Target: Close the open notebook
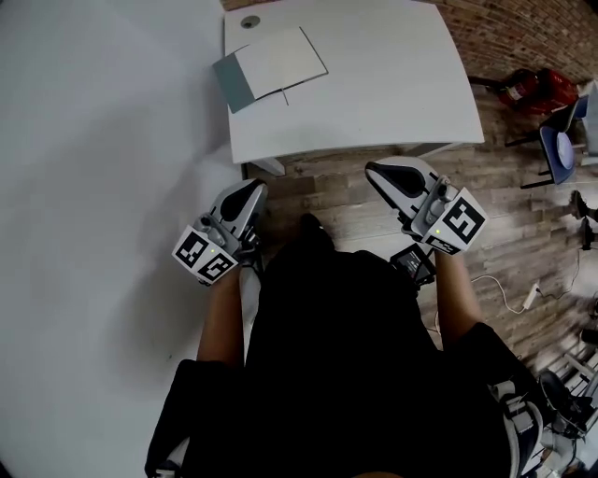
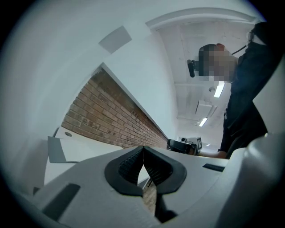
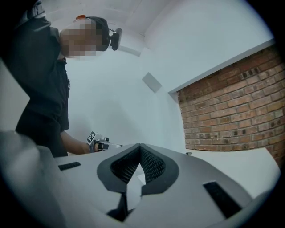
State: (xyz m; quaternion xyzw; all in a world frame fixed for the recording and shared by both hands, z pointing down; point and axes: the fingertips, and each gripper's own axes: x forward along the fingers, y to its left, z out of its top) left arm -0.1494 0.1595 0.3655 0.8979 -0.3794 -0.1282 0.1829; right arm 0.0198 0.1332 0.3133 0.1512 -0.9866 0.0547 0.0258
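Observation:
The open notebook [image 1: 271, 65] lies on the white table [image 1: 392, 93] near its far left corner, a pale page up and a grey-blue cover flap sticking out at its left. That flap [image 2: 55, 149] also shows in the left gripper view. My left gripper [image 1: 250, 191] [image 2: 143, 151] and right gripper [image 1: 378, 173] [image 3: 140, 149] are both held short of the table's near edge, over the wooden floor, well away from the notebook. Each is shut with nothing between its pads. Each gripper view catches the other gripper: the right gripper [image 2: 185, 144] and the left gripper [image 3: 100, 142].
A white wall runs along the left. A brick wall [image 1: 523, 33] stands behind the table. A round cable hole [image 1: 249, 21] sits in the tabletop beyond the notebook. A red object [image 1: 537, 89], a blue chair [image 1: 559, 149] and a floor cable [image 1: 509, 294] are at the right.

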